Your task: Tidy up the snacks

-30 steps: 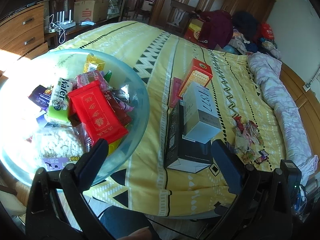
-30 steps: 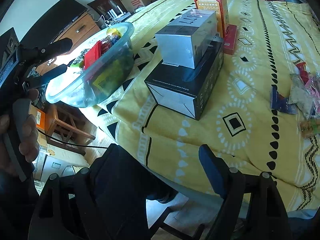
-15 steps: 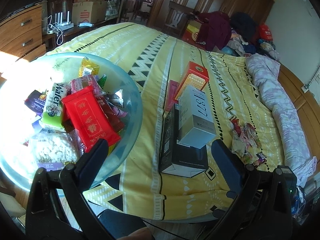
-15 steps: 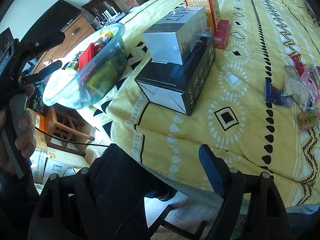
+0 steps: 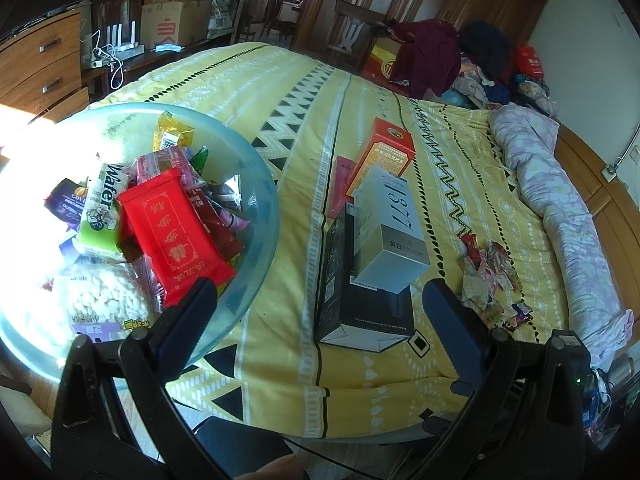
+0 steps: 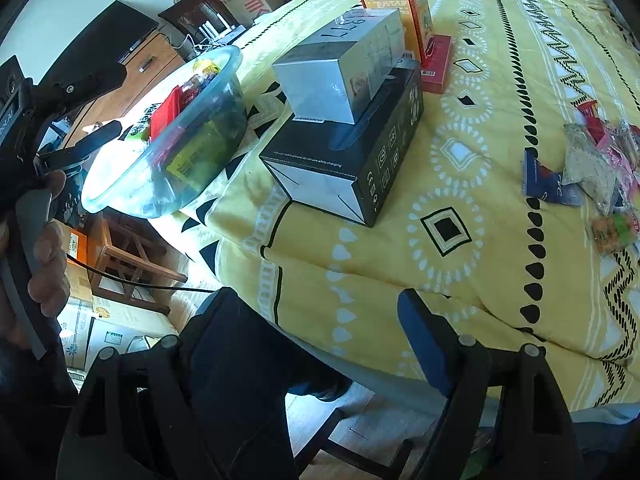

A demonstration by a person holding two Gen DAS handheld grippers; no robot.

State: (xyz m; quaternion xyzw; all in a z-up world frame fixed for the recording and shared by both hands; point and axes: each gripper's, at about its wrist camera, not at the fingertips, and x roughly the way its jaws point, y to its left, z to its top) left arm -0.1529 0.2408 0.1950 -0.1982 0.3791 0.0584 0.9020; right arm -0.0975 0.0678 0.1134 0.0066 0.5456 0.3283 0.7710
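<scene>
One bowl (image 5: 256, 184), four boxes, both claws spread.

black-framed tongs (image 5: 320, 308) with dark blue pads (image 6: 420, 336), silver screws, bare-skinned hand (image 6: 48, 256) on grey handle

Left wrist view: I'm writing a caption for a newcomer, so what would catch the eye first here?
Probably the clear bowl heaped with snack packets at the left edge of the yellow patterned bedspread, a bright red packet lying on top. Next, the stacked boxes mid-bed: a silver box marked 1977 on a black box, an orange box behind. A loose pile of snack wrappers lies to their right.
</scene>
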